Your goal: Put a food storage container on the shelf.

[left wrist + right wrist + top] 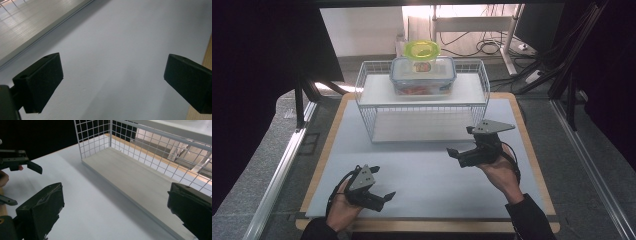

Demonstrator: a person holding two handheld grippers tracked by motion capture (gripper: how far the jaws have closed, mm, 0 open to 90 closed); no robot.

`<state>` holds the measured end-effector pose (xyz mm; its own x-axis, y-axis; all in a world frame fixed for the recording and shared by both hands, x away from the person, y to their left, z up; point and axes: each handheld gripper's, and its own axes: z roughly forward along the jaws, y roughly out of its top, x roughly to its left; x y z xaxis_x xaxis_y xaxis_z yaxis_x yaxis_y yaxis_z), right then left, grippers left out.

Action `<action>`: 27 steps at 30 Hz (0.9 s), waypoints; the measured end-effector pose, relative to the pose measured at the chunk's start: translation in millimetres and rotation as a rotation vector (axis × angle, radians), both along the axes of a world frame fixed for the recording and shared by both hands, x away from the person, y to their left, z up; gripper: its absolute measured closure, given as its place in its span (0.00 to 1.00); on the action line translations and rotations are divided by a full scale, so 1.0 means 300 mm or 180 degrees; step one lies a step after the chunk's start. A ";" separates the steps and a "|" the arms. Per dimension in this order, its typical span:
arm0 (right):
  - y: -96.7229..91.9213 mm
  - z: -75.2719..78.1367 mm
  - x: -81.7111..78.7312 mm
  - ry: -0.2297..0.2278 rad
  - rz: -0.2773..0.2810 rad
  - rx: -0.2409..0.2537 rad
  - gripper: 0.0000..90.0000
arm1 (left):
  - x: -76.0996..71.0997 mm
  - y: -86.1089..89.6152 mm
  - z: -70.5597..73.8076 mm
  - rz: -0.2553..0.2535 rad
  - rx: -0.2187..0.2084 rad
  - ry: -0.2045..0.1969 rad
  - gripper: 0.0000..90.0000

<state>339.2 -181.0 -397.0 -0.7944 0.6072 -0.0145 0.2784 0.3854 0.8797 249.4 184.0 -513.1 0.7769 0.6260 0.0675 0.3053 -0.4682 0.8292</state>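
1. The right gripper (460,141) is hovering over the white mat (422,175) on the right side of the table, just in front of the wire rack (422,102), with its jaws standing wide apart and nothing between them.
2. In the right gripper view the right gripper (113,212) is pointing at the low shelf (140,181) of the rack, and the two black jaws are framing bare mat and the shelf's front edge.
3. The left gripper (382,187) is sitting low at the near left of the mat, well apart from the rack, and its jaws are also spread open and gripping nothing.
4. In the left gripper view the left gripper (112,75) is looking along the plain mat, with the rack's low shelf (30,27) showing at the upper left corner and the table's wooden edge (207,53) at the far right.
5. The left gripper (18,162) is also showing farther off at the left edge of the right gripper view, held in a hand.
6. The rack is standing at the middle of the far half of the mat, and its grid walls are rising around a top shelf (377,92).
7. A clear box with a blue-rimmed lid (423,75) is resting on that top shelf, roughly at its middle, holding something red and orange that is too small to make out.
8. A small tub with a yellow-green lid (422,50) is standing on top of the box.
9. The person's hands and dark sleeves are coming in from the near edge of the table.
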 end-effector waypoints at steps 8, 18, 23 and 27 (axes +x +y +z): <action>-0.034 -0.036 -0.027 0.0045 -0.0003 0.0004 0.01 | -0.001 0.000 0.000 -0.0010 0.0007 -0.0006 0.03; -0.098 -0.097 -0.069 0.0202 -0.0100 -0.0041 0.00 | 0.001 0.000 -0.003 0.0012 0.0063 -0.0015 0.03; -0.120 -0.110 -0.090 0.0178 -0.0149 -0.0045 0.00 | 0.001 0.000 -0.004 0.0009 0.0057 -0.0020 0.03; -0.134 -0.130 -0.107 0.0156 -0.0194 -0.0091 0.00 | 0.001 0.001 -0.005 0.0018 0.0075 -0.0031 0.03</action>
<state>307.0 -221.1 -435.9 -0.7562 0.6543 0.0054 0.3446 0.3913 0.8533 249.8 184.2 -514.5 0.7726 0.6285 0.0898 0.2998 -0.4859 0.8210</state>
